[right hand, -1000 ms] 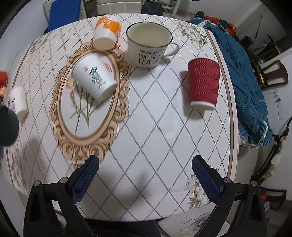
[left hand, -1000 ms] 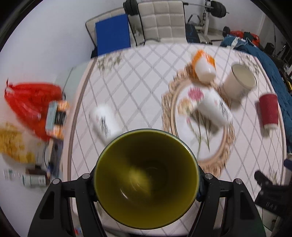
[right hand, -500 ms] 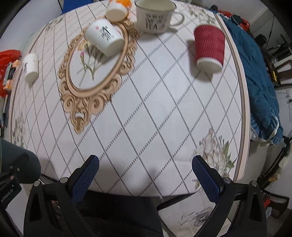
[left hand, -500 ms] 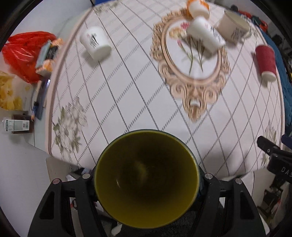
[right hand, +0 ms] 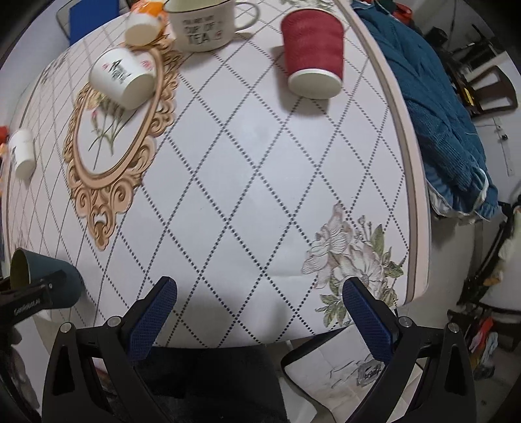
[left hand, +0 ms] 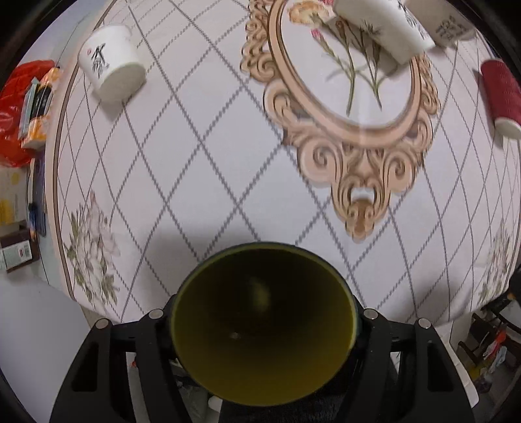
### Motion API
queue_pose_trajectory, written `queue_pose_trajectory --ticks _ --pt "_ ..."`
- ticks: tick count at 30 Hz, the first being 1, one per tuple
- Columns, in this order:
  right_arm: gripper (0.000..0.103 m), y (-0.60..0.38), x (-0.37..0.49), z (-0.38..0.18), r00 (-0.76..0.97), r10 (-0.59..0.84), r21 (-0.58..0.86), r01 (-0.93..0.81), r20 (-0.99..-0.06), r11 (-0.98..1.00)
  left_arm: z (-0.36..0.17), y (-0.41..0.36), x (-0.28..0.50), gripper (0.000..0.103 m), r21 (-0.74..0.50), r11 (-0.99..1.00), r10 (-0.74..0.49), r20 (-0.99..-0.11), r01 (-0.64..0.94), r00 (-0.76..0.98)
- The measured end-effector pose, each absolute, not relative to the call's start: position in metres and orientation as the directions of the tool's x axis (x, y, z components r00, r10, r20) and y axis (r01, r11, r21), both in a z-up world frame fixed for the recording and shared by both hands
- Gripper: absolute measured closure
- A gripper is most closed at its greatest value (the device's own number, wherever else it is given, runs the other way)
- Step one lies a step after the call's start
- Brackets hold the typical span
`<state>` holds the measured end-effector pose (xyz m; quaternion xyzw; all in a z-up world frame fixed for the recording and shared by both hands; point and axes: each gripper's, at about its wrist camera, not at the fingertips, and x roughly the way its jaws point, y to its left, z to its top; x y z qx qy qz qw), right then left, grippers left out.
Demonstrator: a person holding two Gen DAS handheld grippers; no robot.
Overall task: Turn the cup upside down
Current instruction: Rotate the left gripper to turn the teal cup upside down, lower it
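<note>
On my table (right hand: 247,182) a red paper cup (right hand: 312,55) stands upside down near a cream mug (right hand: 203,24). A white cup (right hand: 122,76) lies on the printed oval frame (right hand: 107,172), an orange one (right hand: 145,21) behind it. A blue blanket (right hand: 439,107) drapes the far edge.

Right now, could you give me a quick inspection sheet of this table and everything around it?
Surface: patterned tablecloth with diamond lines and an ornate oval.
Job's things: dark cup with an olive inside, clamped in the left claw, mouth facing the table.
Clutter: red ribbed cup and three paper cups upside down; tea mug upright.
Grippers: right claw open, holding nothing, above the near table edge.
Cables: nothing seen.
Surroundings: blue blanket right of the table; red bag and boxes on the left.
</note>
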<state>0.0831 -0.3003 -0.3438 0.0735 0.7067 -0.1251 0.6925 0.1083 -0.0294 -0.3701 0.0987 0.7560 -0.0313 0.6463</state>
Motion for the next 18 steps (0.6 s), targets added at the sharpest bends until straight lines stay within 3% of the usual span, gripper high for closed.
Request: queue_pose_trajectory --ticks 18 --pt "0.0 -0.285 0.104 -0.347 -0.038 -0.085 -0.092 0.291 -0.996 0.952 -0.405 -0.041 0.159 0.035 0.117 0.973 0.145 -0.981 0.199 -0.13"
